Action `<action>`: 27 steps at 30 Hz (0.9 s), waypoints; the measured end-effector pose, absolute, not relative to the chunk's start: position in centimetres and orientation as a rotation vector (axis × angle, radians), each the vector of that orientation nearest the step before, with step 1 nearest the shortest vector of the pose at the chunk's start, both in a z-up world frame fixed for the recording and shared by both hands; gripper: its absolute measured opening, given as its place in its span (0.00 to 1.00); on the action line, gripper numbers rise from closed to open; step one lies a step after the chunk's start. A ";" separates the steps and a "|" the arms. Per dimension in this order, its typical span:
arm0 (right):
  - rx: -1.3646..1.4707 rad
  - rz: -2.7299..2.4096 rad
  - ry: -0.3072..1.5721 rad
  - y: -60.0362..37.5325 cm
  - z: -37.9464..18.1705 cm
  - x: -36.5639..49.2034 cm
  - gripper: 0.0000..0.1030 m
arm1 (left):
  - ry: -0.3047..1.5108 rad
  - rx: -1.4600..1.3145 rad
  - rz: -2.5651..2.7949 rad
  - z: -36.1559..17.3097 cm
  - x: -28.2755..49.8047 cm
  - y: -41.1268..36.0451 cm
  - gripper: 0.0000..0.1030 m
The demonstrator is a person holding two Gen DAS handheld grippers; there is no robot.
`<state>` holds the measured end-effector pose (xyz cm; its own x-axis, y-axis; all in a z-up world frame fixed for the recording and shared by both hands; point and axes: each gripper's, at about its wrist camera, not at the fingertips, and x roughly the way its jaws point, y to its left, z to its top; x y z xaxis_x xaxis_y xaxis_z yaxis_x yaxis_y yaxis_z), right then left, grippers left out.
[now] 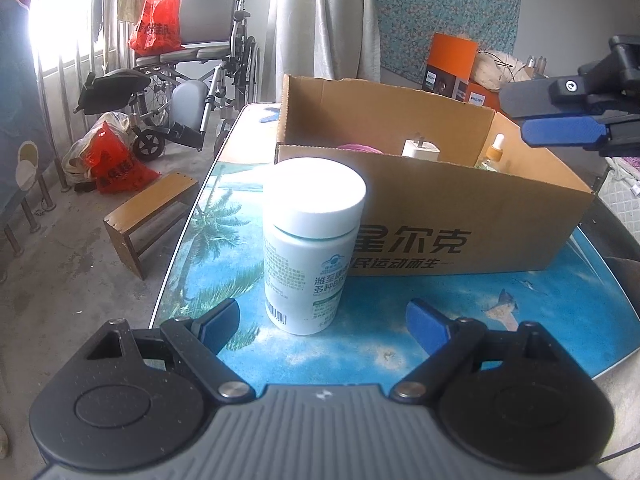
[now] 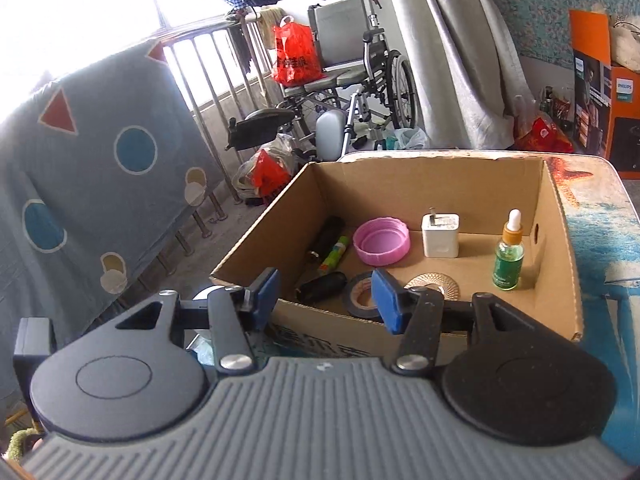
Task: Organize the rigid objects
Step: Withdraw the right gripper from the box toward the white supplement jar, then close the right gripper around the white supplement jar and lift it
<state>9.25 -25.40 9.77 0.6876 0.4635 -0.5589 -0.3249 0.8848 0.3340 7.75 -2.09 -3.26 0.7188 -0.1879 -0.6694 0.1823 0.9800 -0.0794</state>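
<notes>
Bottle [image 1: 314,244] with the white cap is standing upright on the table [image 1: 520,300], just in front of the cardboard box [image 1: 460,216] and outside it. The left gripper [image 1: 324,322] is facing the bottle with jaws wide open and empty, one pad on each side of its base. It should probably advance level and close below the cap. The right gripper [image 2: 326,294] is hanging over the box's near wall, jaws parted and empty.

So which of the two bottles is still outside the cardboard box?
The big white bottle with the white cap, standing upright on the table in front of the box. The small green dropper bottle already stands inside the box.
</notes>
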 end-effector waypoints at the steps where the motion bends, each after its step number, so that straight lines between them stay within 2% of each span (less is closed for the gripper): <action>1: 0.228 0.477 0.696 -24.8 9.7 9.2 0.49 | 0.737 0.003 -0.194 -3.3 7.9 -2.3 0.89; 6: 0.299 0.575 0.785 -21.4 7.8 9.8 0.49 | 0.698 0.082 -0.151 -3.7 8.8 -3.3 0.86; 12: 0.400 0.604 0.826 -19.3 5.9 10.6 0.49 | 0.697 0.106 -0.146 -3.7 9.9 -4.0 0.73; 15: 0.424 0.602 0.826 -18.6 5.4 11.1 0.47 | 0.692 0.109 -0.136 -3.6 10.2 -4.1 0.64; 17: 0.441 0.600 0.832 -18.4 5.1 11.7 0.45 | 0.688 0.114 -0.118 -3.6 10.3 -4.1 0.53; 24: 0.475 0.583 0.861 -17.9 3.9 12.8 0.28 | 0.672 0.136 -0.111 -3.5 9.9 -4.1 0.52; 27: 0.492 0.590 0.874 -18.1 3.7 12.6 0.26 | 0.678 0.138 -0.114 -3.2 9.4 -4.0 0.52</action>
<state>12.64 -18.10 3.70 0.5040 0.6574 -0.5602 -0.2741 0.7369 0.6180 9.39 -4.04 -3.16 0.7734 -0.0602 -0.6310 0.1497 0.9847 0.0895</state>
